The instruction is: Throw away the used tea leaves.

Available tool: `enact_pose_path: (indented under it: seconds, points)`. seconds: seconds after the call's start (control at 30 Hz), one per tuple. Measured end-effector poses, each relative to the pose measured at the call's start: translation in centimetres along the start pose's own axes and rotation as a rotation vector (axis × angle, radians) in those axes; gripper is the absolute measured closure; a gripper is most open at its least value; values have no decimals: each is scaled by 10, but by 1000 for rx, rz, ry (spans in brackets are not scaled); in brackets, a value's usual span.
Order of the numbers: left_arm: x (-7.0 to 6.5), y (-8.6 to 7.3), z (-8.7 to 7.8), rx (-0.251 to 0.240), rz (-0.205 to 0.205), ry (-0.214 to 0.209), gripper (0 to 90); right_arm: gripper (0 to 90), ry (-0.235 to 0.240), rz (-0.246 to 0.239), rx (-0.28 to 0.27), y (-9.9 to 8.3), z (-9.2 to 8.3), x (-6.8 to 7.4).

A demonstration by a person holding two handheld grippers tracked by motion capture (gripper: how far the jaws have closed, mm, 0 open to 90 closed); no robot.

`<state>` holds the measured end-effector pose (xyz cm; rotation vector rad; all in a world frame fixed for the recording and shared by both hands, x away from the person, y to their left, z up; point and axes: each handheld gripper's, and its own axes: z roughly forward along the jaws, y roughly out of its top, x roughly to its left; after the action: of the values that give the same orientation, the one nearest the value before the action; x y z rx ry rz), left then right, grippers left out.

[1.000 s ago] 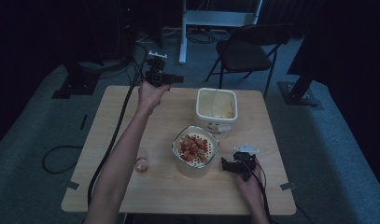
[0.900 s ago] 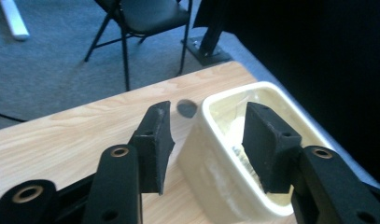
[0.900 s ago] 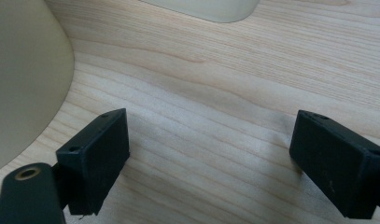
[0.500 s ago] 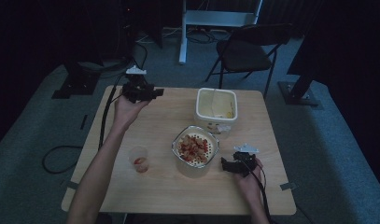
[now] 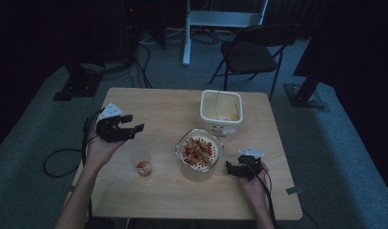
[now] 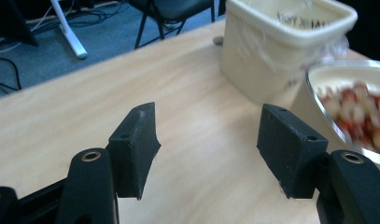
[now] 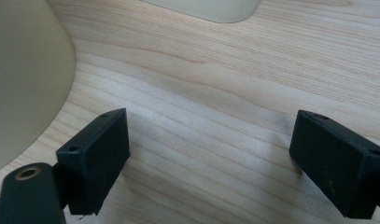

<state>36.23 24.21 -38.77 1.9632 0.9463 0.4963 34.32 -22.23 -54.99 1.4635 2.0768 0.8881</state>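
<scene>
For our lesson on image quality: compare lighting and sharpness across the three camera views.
High view: dim overall, black surroundings, light wooden table faintly lit. Left gripper view: bright, black fingers sharp, round metal bowl of red and pale pieces blurred at the right edge. Right gripper view: evenly lit, wood grain crisp.

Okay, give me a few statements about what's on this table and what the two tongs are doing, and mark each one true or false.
1. The left tongs are open with nothing between the jaws. True.
2. The small clear cup lies tipped on its side. False: it stands upright.
3. The strainer bowl holds red and pale food pieces. True.
4. The right tongs grip the square cream tub. False: they are open near the strainer bowl, and the tub stands apart.
</scene>
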Motion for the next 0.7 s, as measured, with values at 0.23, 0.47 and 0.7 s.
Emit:
enact_pose_path:
  seconds: [0.23, 0.47, 0.7]
  points:
    - [-8, -55, -18, -62, -11, -28, 383, 117, 9, -8, 2, -1, -1, 1]
    - [-33, -92, -29, -101, -27, -71, 280, 117, 10, -10, 2, -1, -1, 1]
    - [-45, -124, -15, -53, -28, -50, 189, 117, 11, -11, 2, -1, -2, 1]
